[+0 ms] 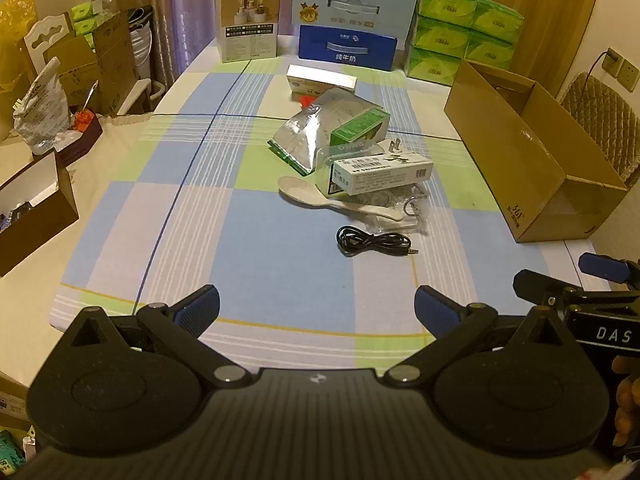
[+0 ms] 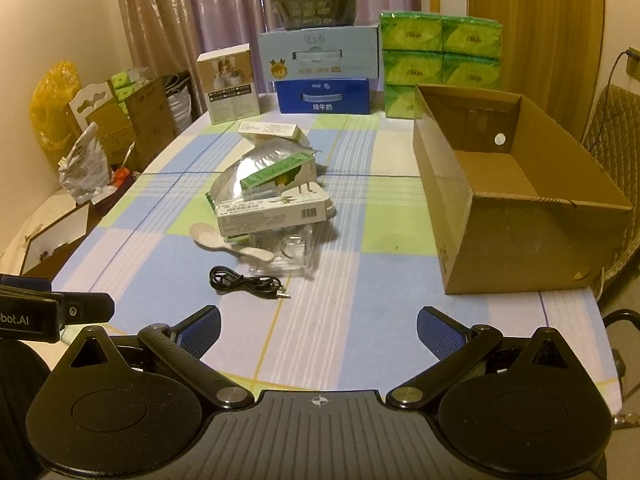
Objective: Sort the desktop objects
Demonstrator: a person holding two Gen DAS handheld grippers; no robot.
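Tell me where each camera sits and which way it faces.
Left wrist: on the left claw, facing forward along the table toward the pile; shows its own open fingers, plus the right claw at the right edge.
Right wrist: on the right claw, same heading, nearer the carton; left claw at the left edge.
Shared: cable, spoon, carton.

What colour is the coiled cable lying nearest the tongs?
Black. The cable shows best in the left wrist view, lying on a pale blue square of the checked tablecloth.
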